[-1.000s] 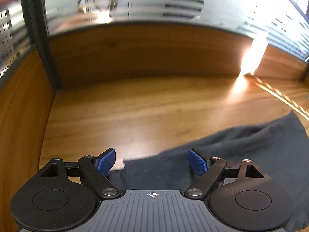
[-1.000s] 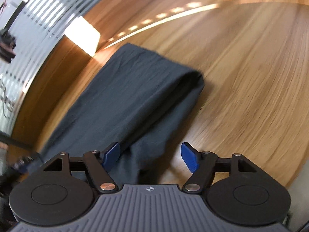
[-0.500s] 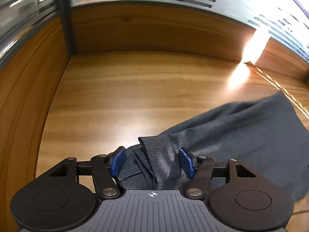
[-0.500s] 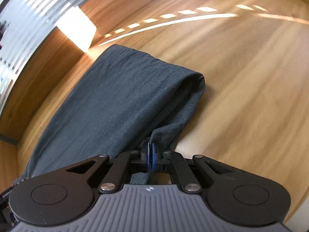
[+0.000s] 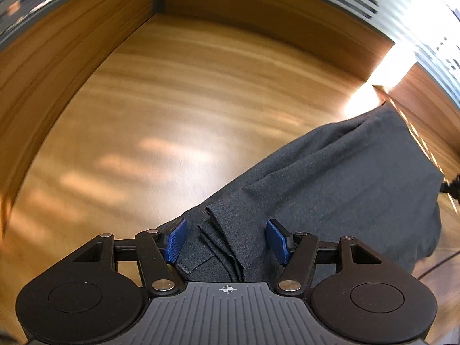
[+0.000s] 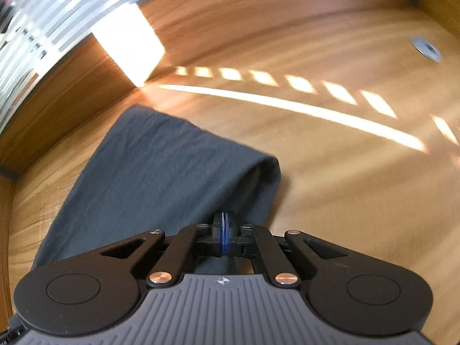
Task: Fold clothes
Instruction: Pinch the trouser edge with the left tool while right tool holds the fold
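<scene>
Both wrist views look closely down at the same garment (image 5: 345, 178) on the desk (image 6: 330, 172).

The garment (image 5: 345, 184) is plain dark grey. The table (image 5: 172, 115) is warm brown wood with fine grain. The pads (image 5: 175, 240) are blue on black grippers. The wall glass (image 6: 34, 28) has white stripes.

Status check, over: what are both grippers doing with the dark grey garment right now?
Left gripper open, fingers straddling bunched layers of dark grey garment. Right gripper shut on garment edge. Nothing in the way on wooden table.
</scene>
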Tool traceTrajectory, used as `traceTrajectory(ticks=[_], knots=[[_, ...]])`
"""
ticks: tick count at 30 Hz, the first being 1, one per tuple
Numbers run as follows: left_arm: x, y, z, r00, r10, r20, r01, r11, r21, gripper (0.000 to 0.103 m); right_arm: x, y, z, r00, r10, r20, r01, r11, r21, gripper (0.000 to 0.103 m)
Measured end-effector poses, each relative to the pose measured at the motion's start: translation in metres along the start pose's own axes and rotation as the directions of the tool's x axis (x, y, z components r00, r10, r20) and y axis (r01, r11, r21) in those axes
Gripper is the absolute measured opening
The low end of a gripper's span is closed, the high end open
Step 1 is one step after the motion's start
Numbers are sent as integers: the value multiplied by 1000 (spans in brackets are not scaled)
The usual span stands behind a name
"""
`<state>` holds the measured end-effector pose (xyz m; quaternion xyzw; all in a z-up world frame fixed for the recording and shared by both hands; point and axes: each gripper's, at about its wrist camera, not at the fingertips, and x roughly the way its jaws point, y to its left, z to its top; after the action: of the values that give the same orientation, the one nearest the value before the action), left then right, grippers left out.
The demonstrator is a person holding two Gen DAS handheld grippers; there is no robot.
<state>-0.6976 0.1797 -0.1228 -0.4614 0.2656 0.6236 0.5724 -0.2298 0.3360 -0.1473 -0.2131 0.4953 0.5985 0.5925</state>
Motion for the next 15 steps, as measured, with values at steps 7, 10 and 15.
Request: traceTrajectory(ticks=[7,10,15], knots=[[-15,-31,-40,999,47,0,-47,989,-144,64,31,12,46,997,67,-43,-72,989,-130,0],[-19,-44,-54,998,62,2,-60,978,-199,64,46,25,61,994,92,-63,-102,976,-194,0],[-24,-65,-72,996,91,8,-86,963,-256,64,67,51,82,990,122,-76,-139,952,-274,0]])
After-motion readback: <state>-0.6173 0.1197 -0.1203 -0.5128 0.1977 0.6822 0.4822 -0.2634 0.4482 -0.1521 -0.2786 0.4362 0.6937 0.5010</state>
